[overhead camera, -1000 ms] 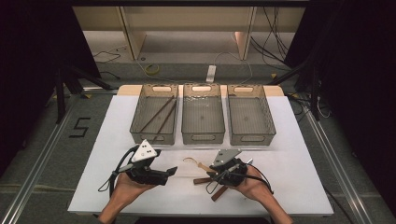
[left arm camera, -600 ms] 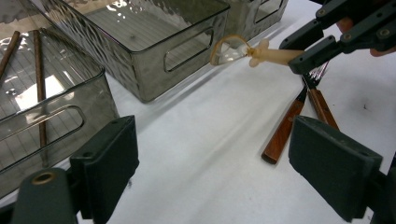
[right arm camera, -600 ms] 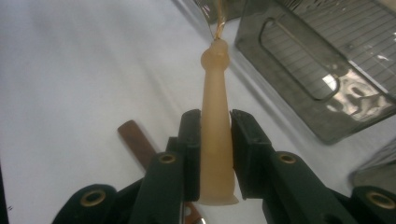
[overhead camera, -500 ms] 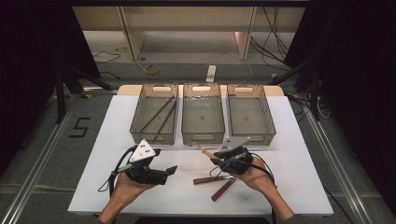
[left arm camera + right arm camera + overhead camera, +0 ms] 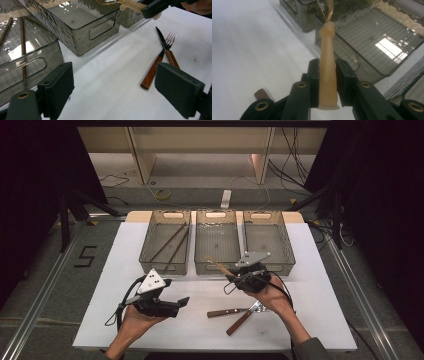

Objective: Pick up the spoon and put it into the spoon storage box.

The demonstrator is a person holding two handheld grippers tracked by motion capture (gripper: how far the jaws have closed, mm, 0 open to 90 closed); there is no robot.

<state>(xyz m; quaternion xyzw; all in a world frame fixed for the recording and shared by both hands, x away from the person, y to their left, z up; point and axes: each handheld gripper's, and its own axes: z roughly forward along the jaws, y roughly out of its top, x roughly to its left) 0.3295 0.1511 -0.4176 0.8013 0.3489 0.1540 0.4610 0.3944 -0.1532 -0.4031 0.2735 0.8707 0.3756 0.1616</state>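
- While the person's left hand rests low over the white table [image 5: 310, 265], the left gripper [image 5: 184, 301] hovers at the left side with its jaws released wide and nothing between them; in the left gripper view its two black pads [image 5: 58, 86] stand far apart over bare table
- Behind it, at the far edge, the left bin [image 5: 150, 251] holds two thin brown sticks [image 5: 170, 242] that lie slanted on its floor
- Next to it stands the middle bin [image 5: 216, 267], just beside the left one, and its floor looks bare
- On the table in front of the middle bin lie a knife [image 5: 226, 312] and a fork [image 5: 242, 318], both with brown wooden handles; their metal ends cross each other near the right hand
- Above them the right gripper [image 5: 230, 279] is clenched on a pale spoon [image 5: 327, 67]; the jaws grasp its beige handle, and its clear bowl points toward the near wall of the middle bin, held in the air above the table
- At the far right stands the right bin [image 5: 285, 251], just beside the middle one
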